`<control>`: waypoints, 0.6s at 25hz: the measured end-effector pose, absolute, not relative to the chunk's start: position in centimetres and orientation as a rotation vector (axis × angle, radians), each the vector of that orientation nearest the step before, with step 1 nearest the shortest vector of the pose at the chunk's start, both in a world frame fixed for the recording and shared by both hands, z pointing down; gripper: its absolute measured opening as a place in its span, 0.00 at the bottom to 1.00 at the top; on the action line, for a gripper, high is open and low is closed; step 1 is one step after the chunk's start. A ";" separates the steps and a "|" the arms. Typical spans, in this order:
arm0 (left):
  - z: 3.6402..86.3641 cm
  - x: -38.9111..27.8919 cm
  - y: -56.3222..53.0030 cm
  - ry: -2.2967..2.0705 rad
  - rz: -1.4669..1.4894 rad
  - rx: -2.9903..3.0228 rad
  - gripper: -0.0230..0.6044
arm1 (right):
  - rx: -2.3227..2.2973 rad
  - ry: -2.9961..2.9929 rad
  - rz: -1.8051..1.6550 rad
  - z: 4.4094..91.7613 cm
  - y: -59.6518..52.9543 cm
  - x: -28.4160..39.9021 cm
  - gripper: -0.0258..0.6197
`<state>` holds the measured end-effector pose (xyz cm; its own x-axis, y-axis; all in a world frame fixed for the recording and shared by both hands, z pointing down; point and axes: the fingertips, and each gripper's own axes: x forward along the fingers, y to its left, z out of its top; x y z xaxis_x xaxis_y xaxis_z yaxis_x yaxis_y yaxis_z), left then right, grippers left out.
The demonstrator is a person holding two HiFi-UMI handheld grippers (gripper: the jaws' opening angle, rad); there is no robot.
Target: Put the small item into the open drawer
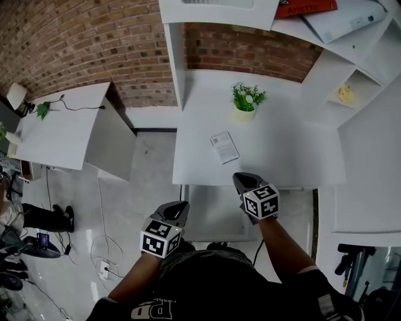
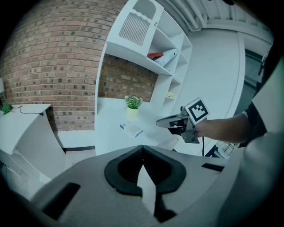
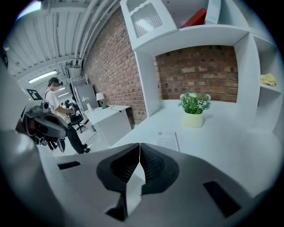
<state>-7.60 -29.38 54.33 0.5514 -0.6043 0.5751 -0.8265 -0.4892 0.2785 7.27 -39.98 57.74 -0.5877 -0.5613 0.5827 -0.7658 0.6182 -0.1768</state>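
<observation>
The small item is a flat white printed box [image 1: 224,148] lying on the white desk [image 1: 282,150], in front of the plant. It also shows in the left gripper view [image 2: 131,129] and the right gripper view [image 3: 167,140]. The open drawer [image 1: 213,219] juts out under the desk's front edge. My right gripper [image 1: 239,178] hovers over the desk's front edge, just short of the box, its jaws shut and empty. My left gripper [image 1: 182,205] hangs lower at the drawer's left side, also shut with nothing held.
A potted plant [image 1: 246,100] stands at the back of the desk. Shelves on the right hold a red book [image 1: 305,7] and a yellow object [image 1: 344,94]. A second white desk [image 1: 62,125] stands at left, cables on the floor. A person [image 3: 55,95] stands far off.
</observation>
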 end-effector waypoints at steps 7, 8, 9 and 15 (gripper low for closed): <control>55.8 -10.9 -31.1 -1.122 0.565 2.241 0.06 | 1.096 -2.273 0.540 59.9 -44.6 5.1 0.05; 56.0 -11.2 -31.3 -1.117 0.561 2.237 0.06 | 1.095 -2.255 0.534 60.5 -45.1 4.8 0.06; 56.2 -11.6 -31.4 -1.113 0.558 2.233 0.06 | 1.092 -2.238 0.531 61.0 -45.6 4.6 0.07; 58.1 -14.1 -32.5 -1.104 0.563 2.192 0.06 | 1.086 -2.147 0.521 64.2 -48.0 3.8 0.13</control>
<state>-14.14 -32.55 58.07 0.5613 -0.5610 0.6085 -0.8220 -0.4638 0.3305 3.80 -48.02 64.19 -0.4320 -0.5509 0.7141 -0.8168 0.5747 -0.0507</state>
